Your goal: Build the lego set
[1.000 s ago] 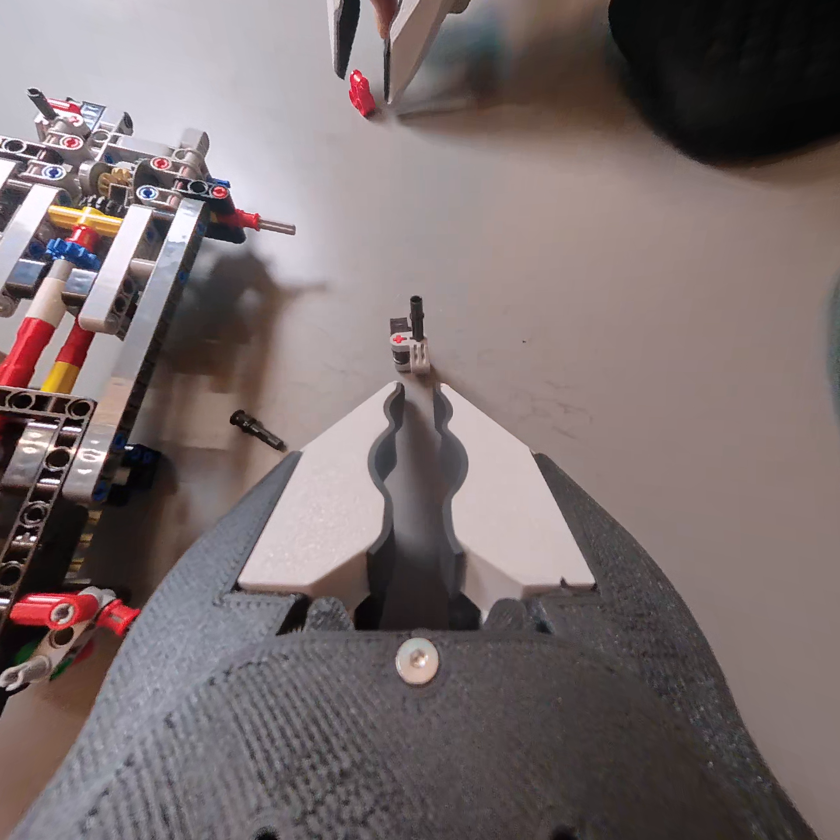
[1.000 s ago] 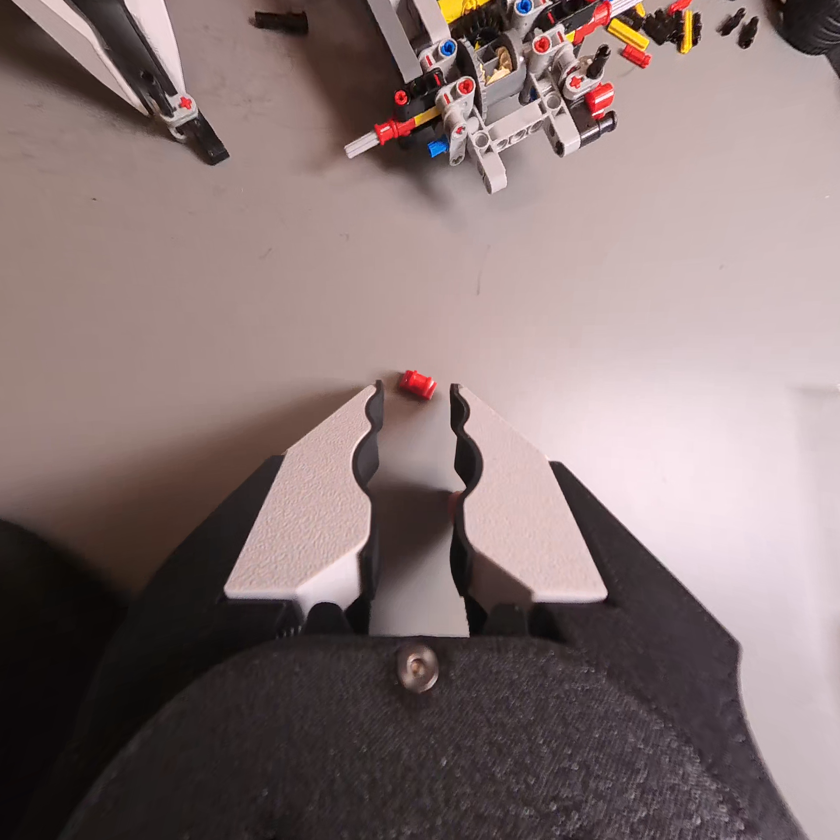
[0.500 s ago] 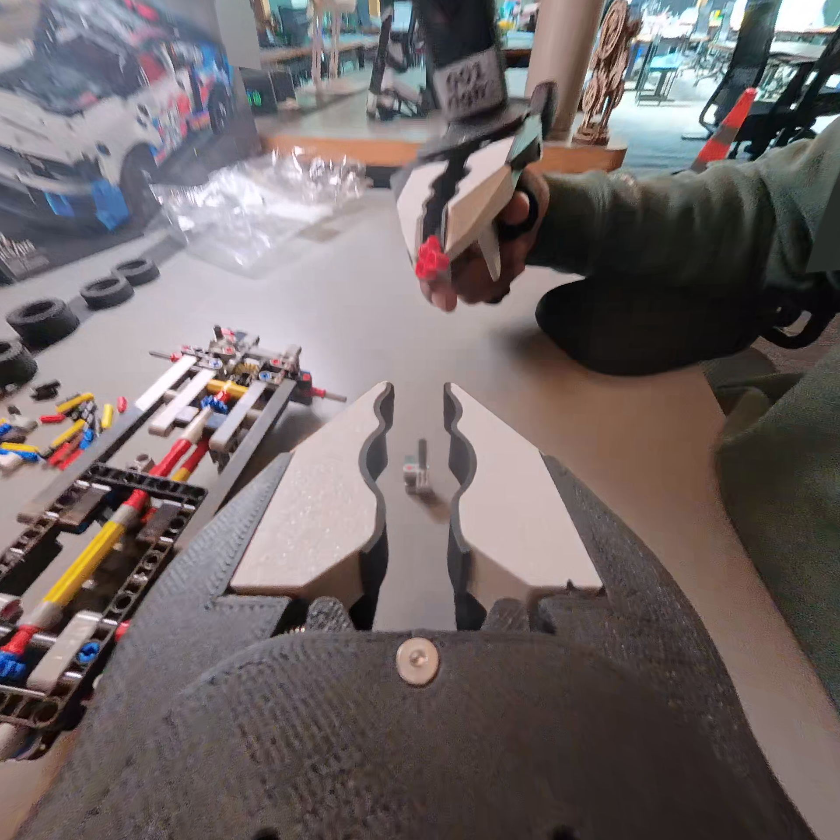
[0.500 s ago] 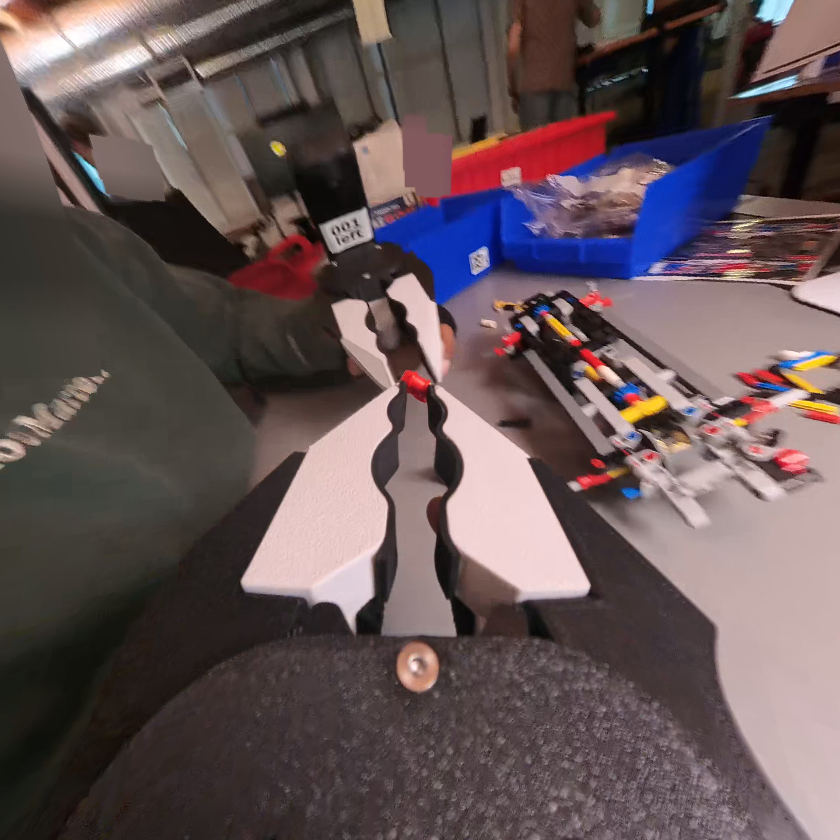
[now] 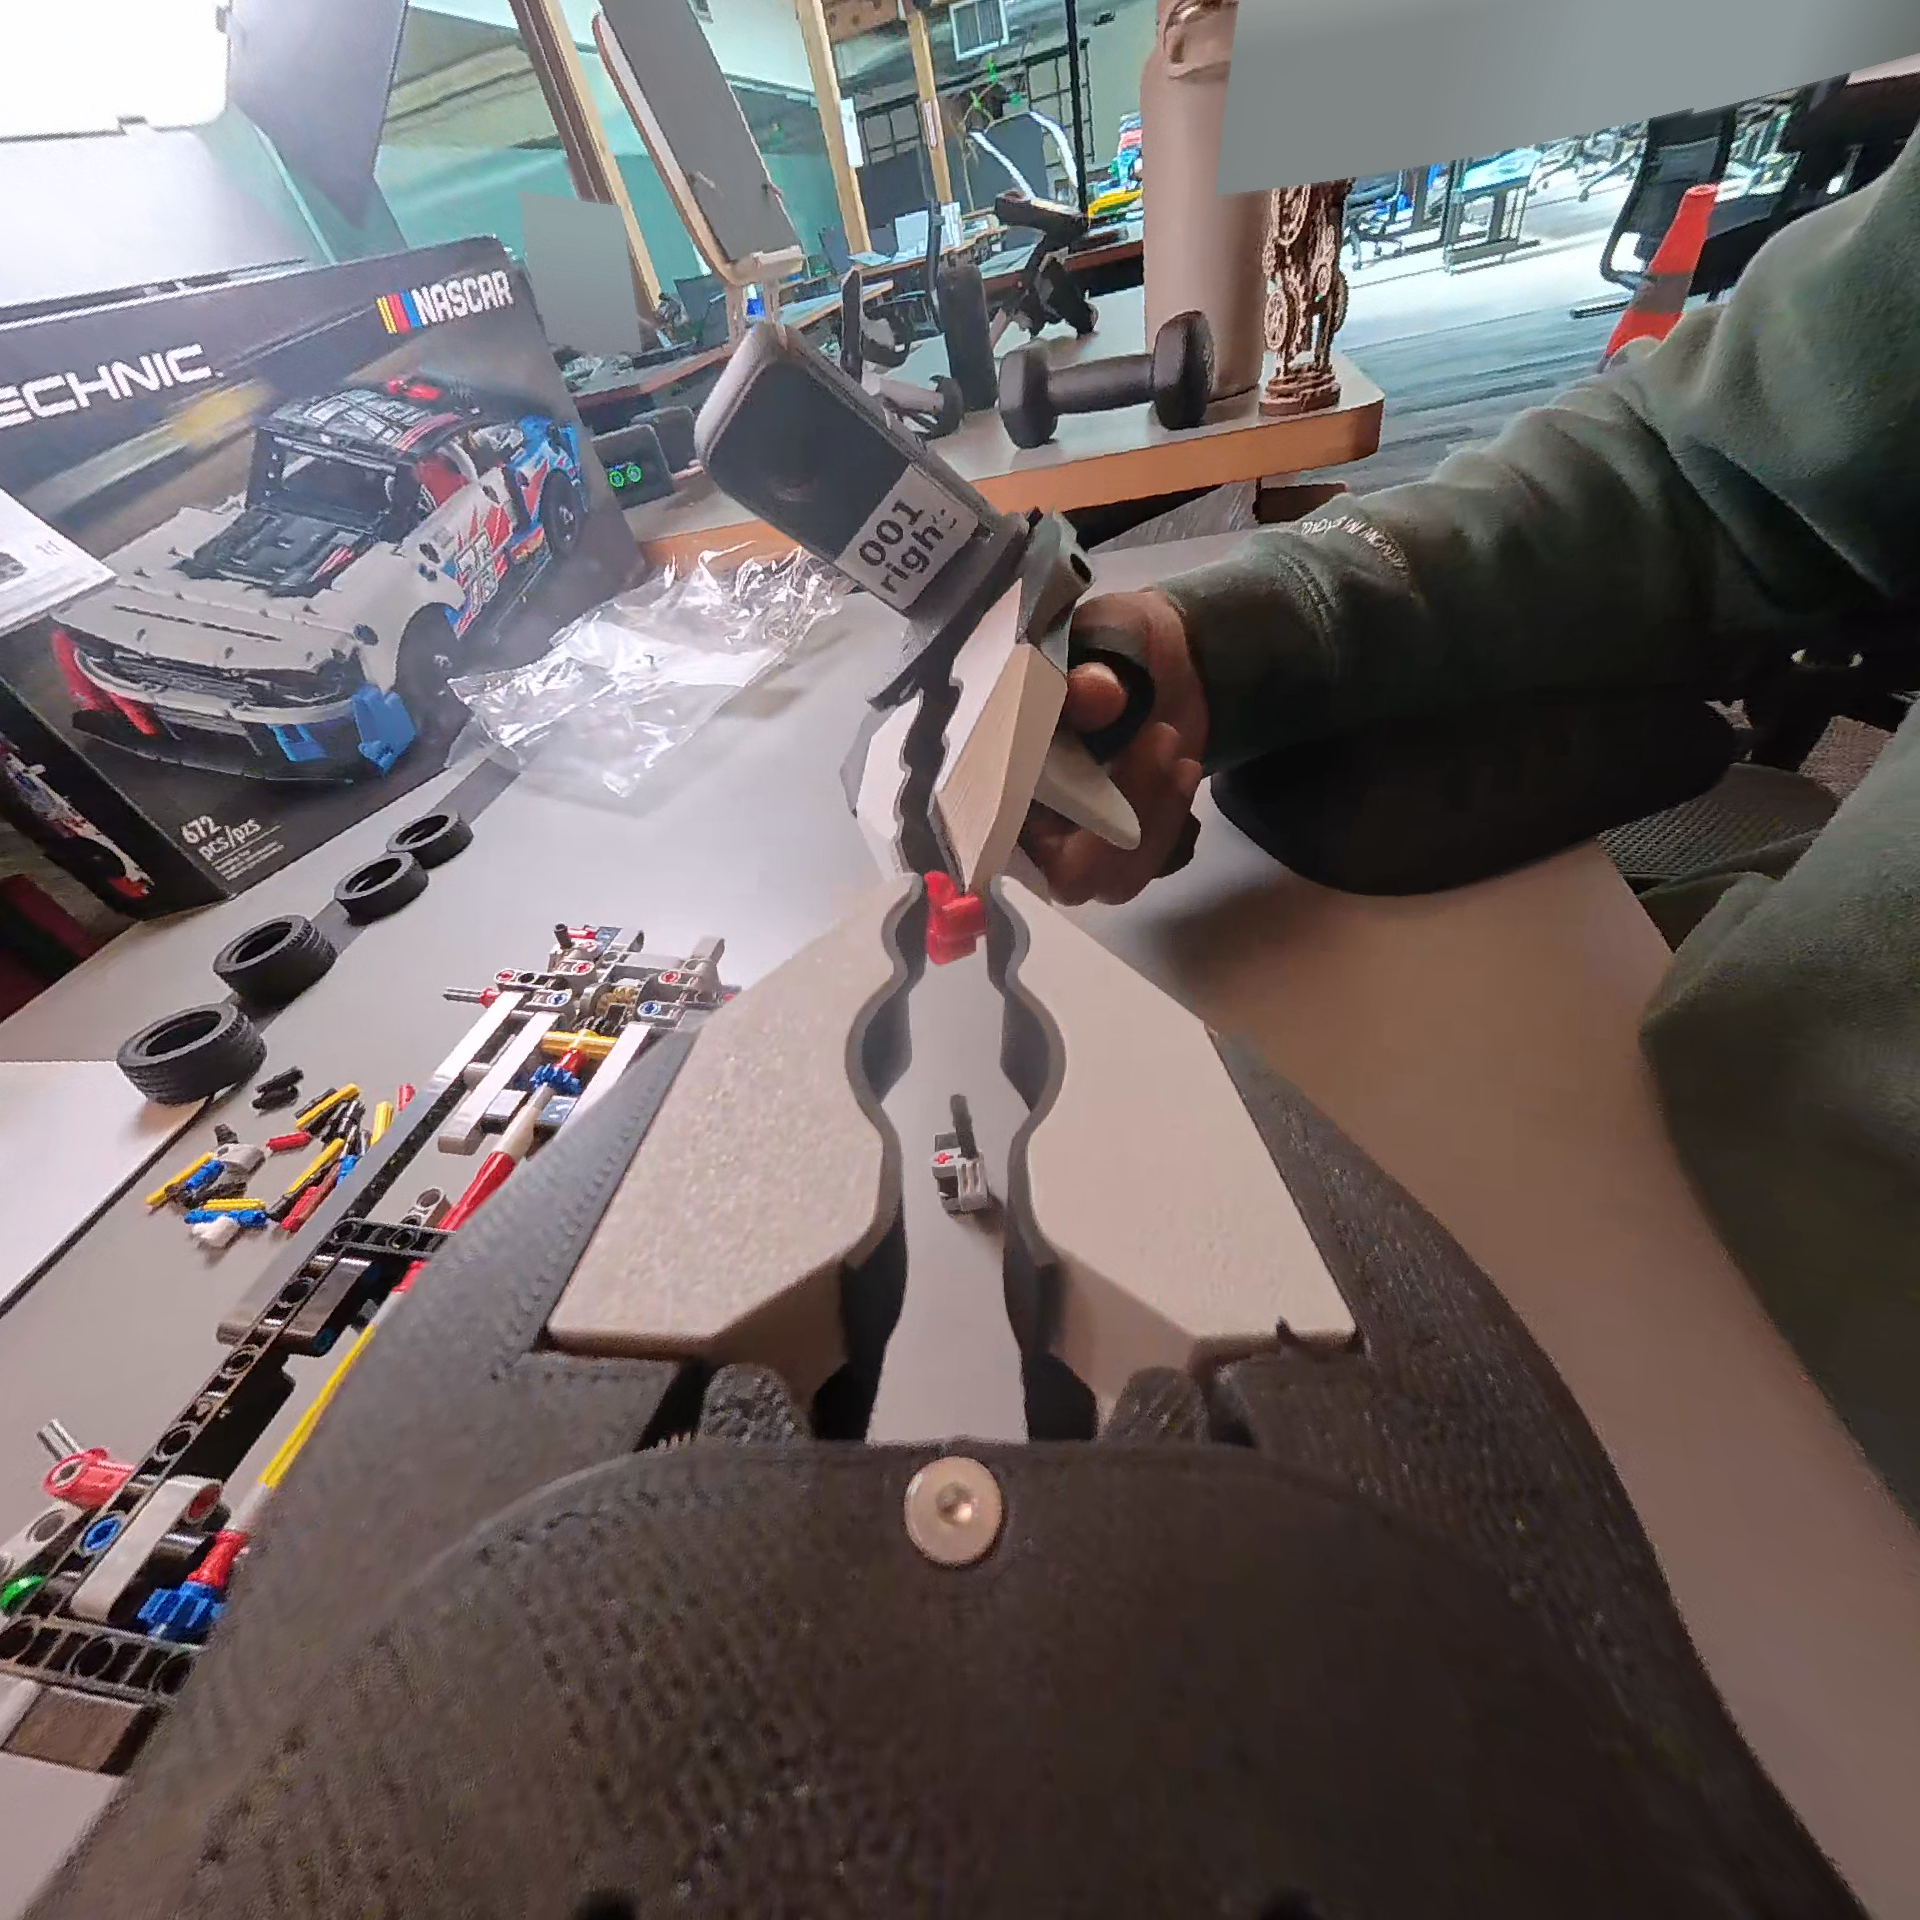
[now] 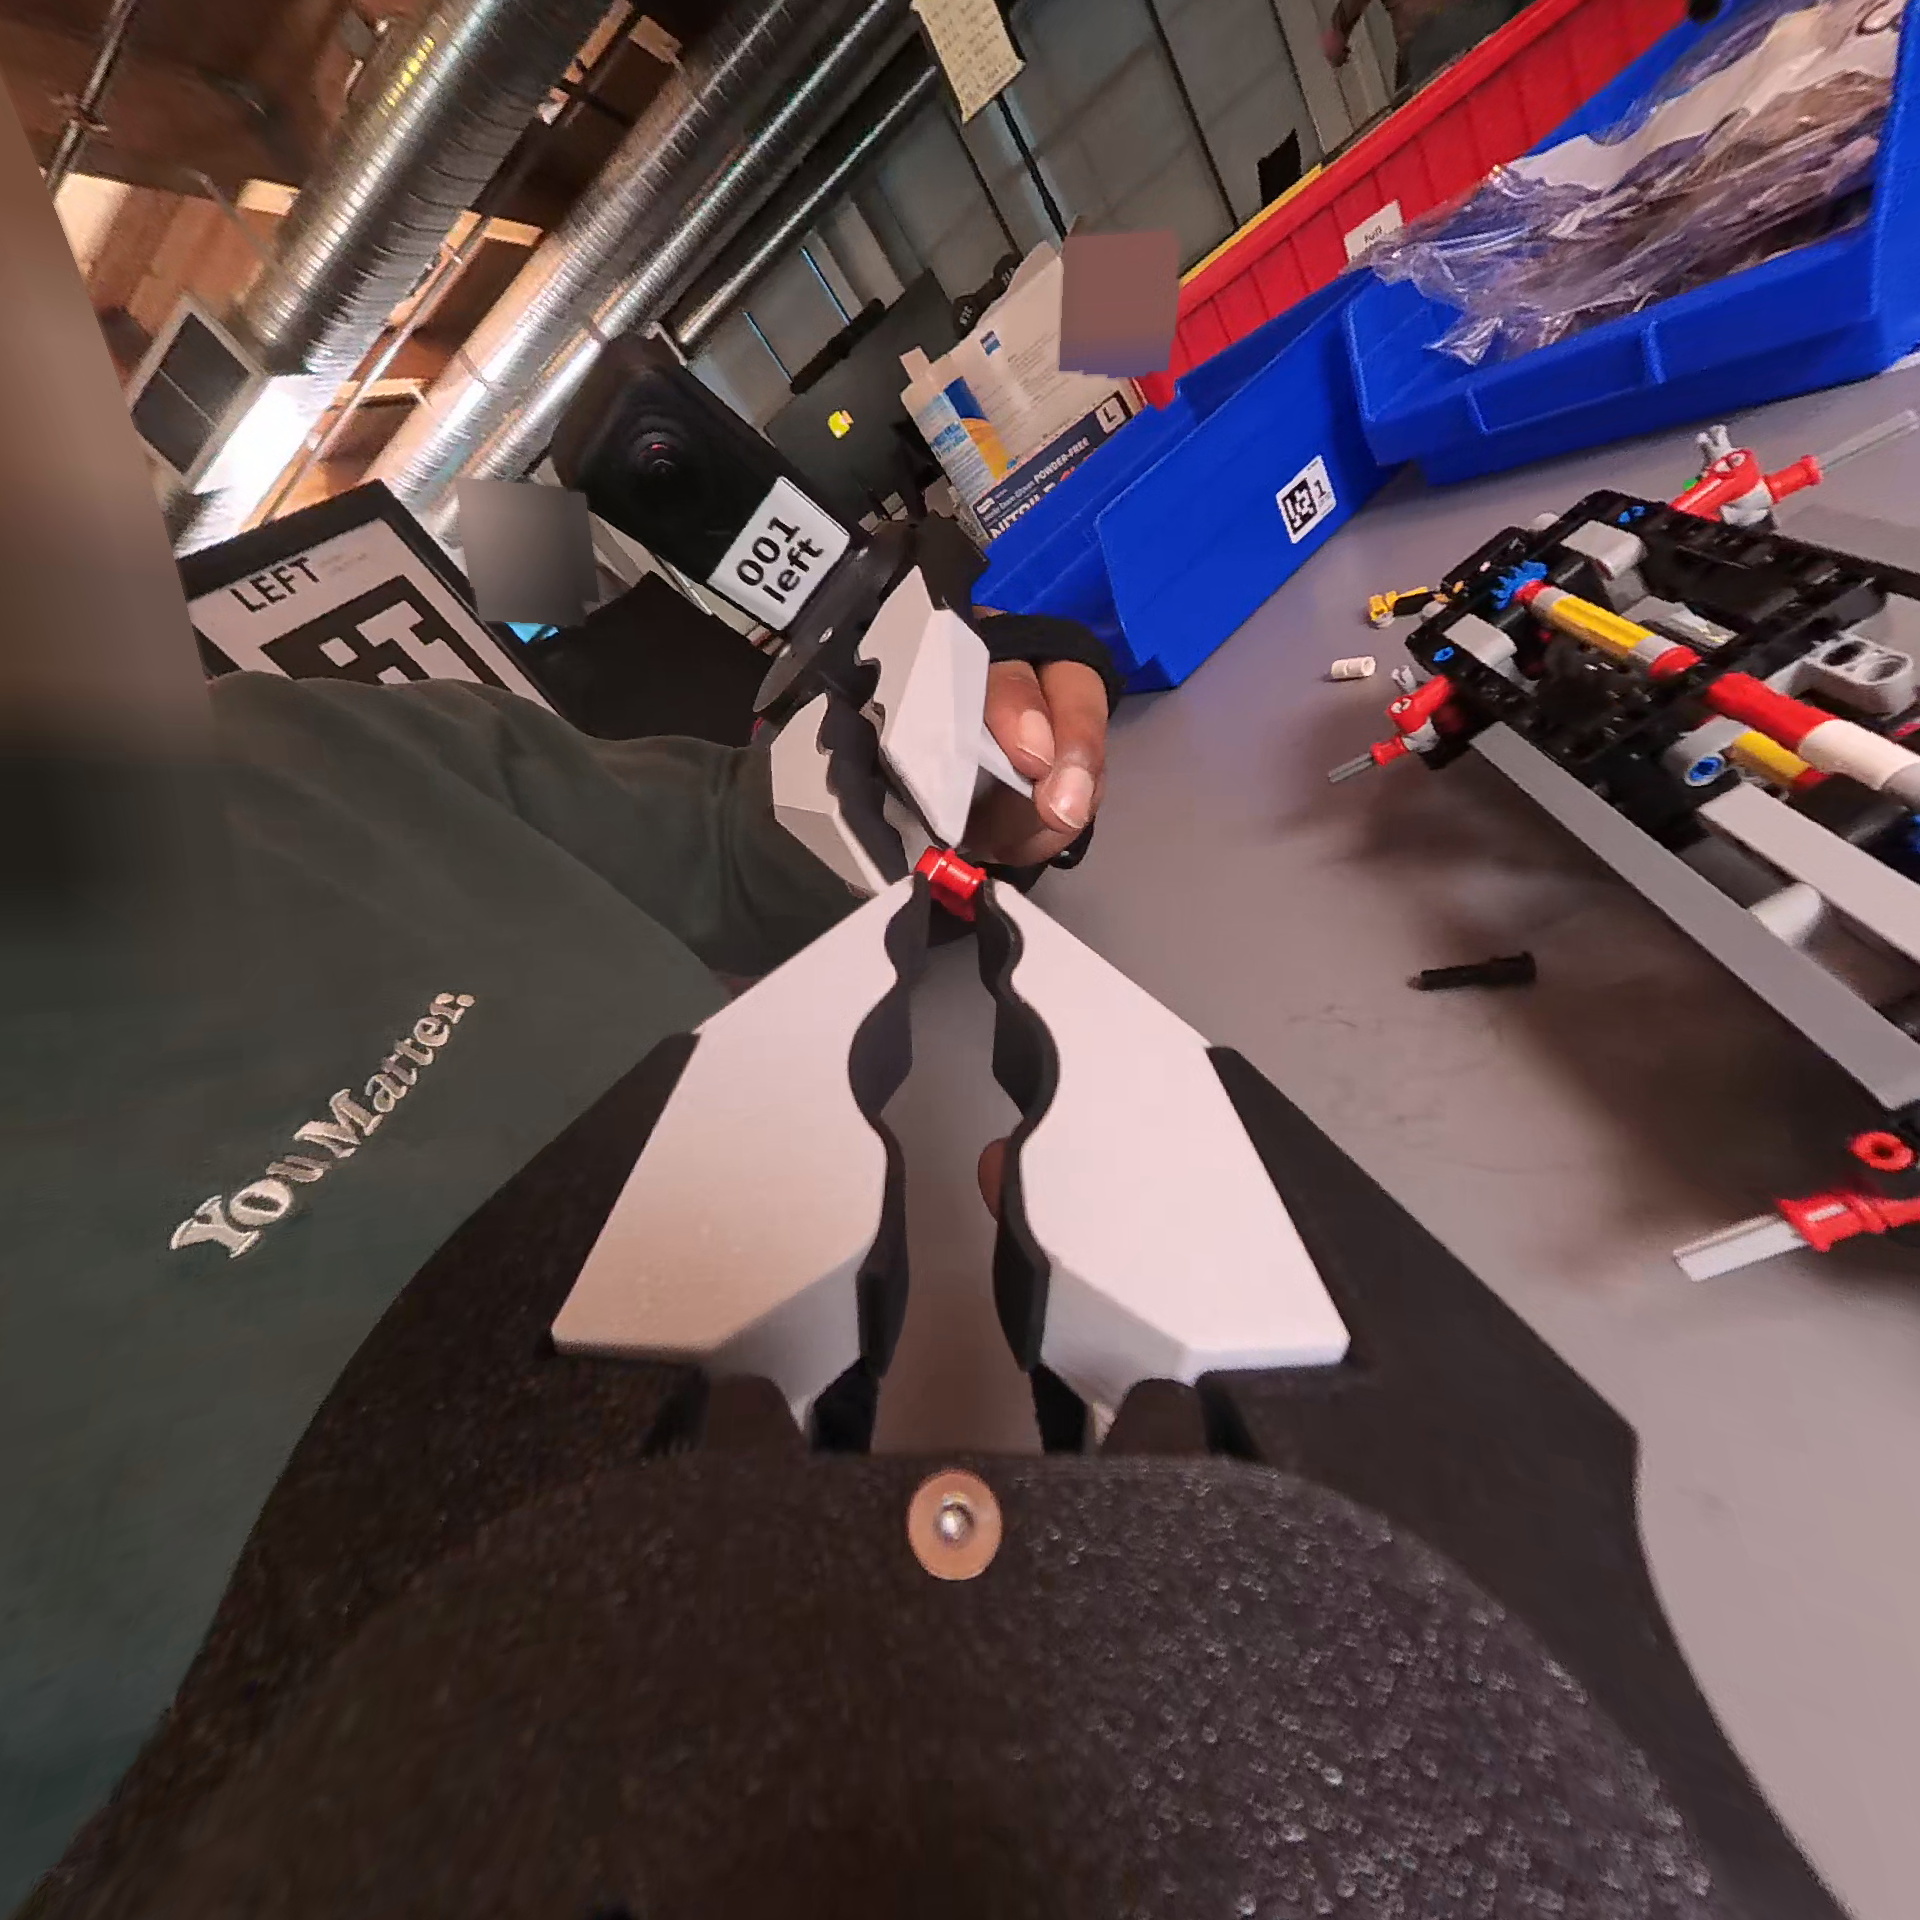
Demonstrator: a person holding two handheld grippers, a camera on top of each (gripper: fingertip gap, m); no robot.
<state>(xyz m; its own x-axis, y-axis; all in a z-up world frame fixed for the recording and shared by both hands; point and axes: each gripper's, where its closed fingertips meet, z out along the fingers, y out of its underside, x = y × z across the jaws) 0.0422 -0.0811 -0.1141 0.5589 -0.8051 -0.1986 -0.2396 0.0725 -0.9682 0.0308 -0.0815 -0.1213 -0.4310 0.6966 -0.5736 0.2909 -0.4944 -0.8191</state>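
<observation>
A small red piece (image 5: 951, 925) is held in the air between both grippers. My right gripper (image 6: 951, 894) is shut on it (image 6: 951, 878); in the left wrist view it comes down from above (image 5: 935, 868). My left gripper (image 5: 951, 909) has closed in from the opposite side, its pads against the piece's sides; it also shows in the right wrist view (image 6: 925, 862). A small grey piece with a black pin (image 5: 961, 1164) stands on the table below. The long car chassis (image 5: 582, 1029) lies to the left, and in the right wrist view to the right (image 6: 1662, 675).
Loose small pieces (image 5: 260, 1164) and black tyres (image 5: 192, 1049) lie left of the chassis. The set's box (image 5: 260, 571) and a clear bag (image 5: 644, 665) are behind. A black pin (image 6: 1475, 975) lies on the table. Blue bins (image 6: 1558, 364) stand at the back.
My right gripper picked the red piece off the table and lifted it. My left gripper let go of the grey piece, rose, and closed in on the red piece.
</observation>
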